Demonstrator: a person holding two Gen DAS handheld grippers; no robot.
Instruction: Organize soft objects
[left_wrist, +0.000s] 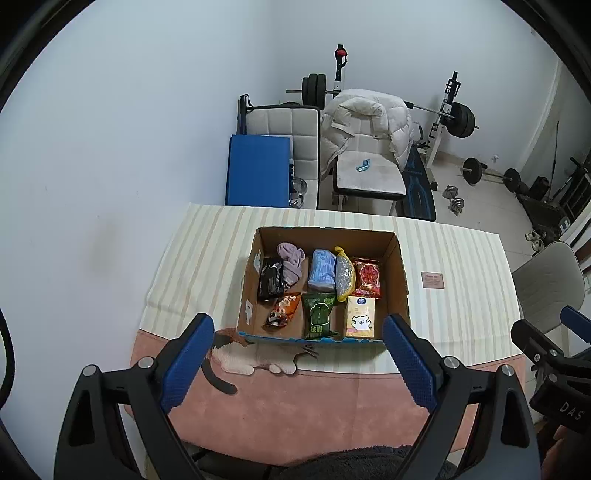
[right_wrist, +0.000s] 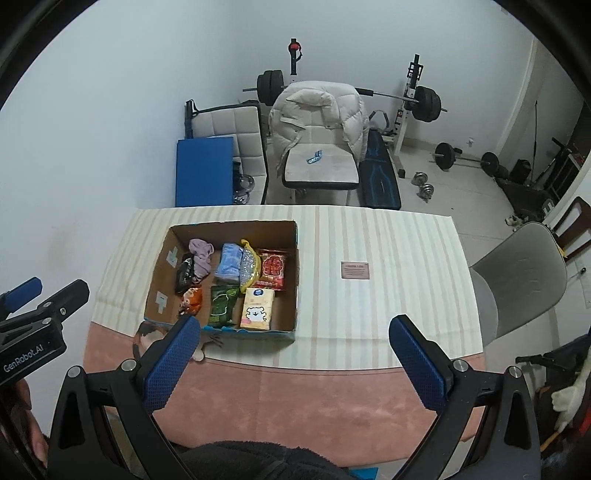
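Note:
An open cardboard box (left_wrist: 400, 273) stands on the striped tablecloth; it also shows in the right wrist view (right_wrist: 295, 295). Inside lie a mauve cloth (left_wrist: 291, 260), a black packet (left_wrist: 269, 282), a blue tissue pack (left_wrist: 321, 271), a yellow-edged pouch (left_wrist: 345, 273), a red packet (left_wrist: 367, 277), an orange packet (left_wrist: 284, 310), a green packet (left_wrist: 318, 317) and a cream bear pack (left_wrist: 361, 321). My left gripper (left_wrist: 299, 363) is open and empty, in front of the box. My right gripper (right_wrist: 295, 363) is open and empty, to the box's right front.
A small pink card (left_wrist: 433, 280) lies on the cloth right of the box. A printed cat pattern (left_wrist: 240, 354) shows at the box's front. A grey chair (right_wrist: 521, 273) stands at the table's right. Chairs, a white jacket (left_wrist: 365, 122) and weights stand beyond the table.

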